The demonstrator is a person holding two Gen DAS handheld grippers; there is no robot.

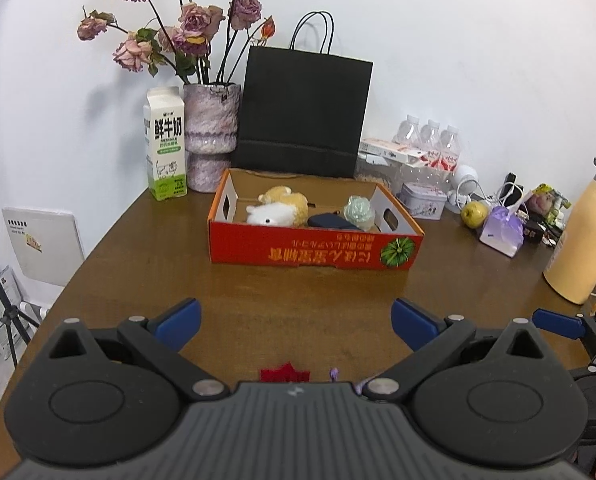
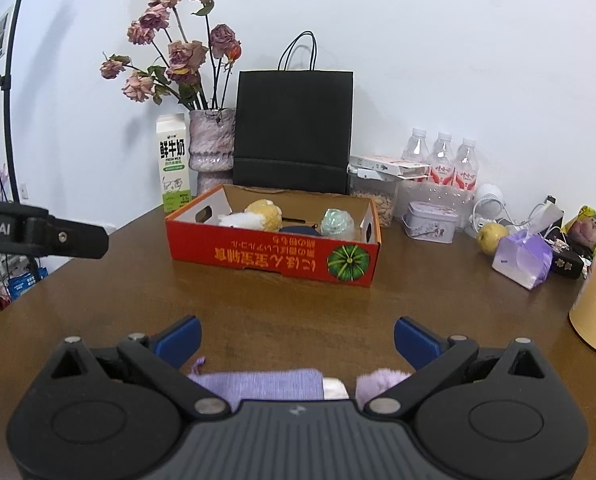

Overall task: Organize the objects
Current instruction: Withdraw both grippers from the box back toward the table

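A brown wooden table (image 1: 318,300) fills the scene, set against a white wall. At its far side stands a black paper bag (image 1: 304,112), with a vase of dried roses (image 1: 211,136) and a milk carton (image 1: 165,146) to its left. In front of the bag sits an open red cardboard box (image 1: 314,250); inside lie a white and yellow plush toy (image 1: 280,208), a dark pouch (image 1: 332,222) and a pale green ball (image 1: 358,209). A cream thermos (image 1: 582,236) stands at the far right, with a lilac tissue pack (image 1: 502,230), a tin (image 1: 423,200), a yellow-green fruit (image 1: 474,214) and water bottles (image 1: 430,140) nearby.

The left gripper (image 1: 296,324) hangs over the near table, jaws wide apart and empty, a small red item (image 1: 285,374) just under its body. The right gripper (image 2: 297,340) is likewise spread wide, holding nothing, above a purple cloth (image 2: 258,384) on the near edge.
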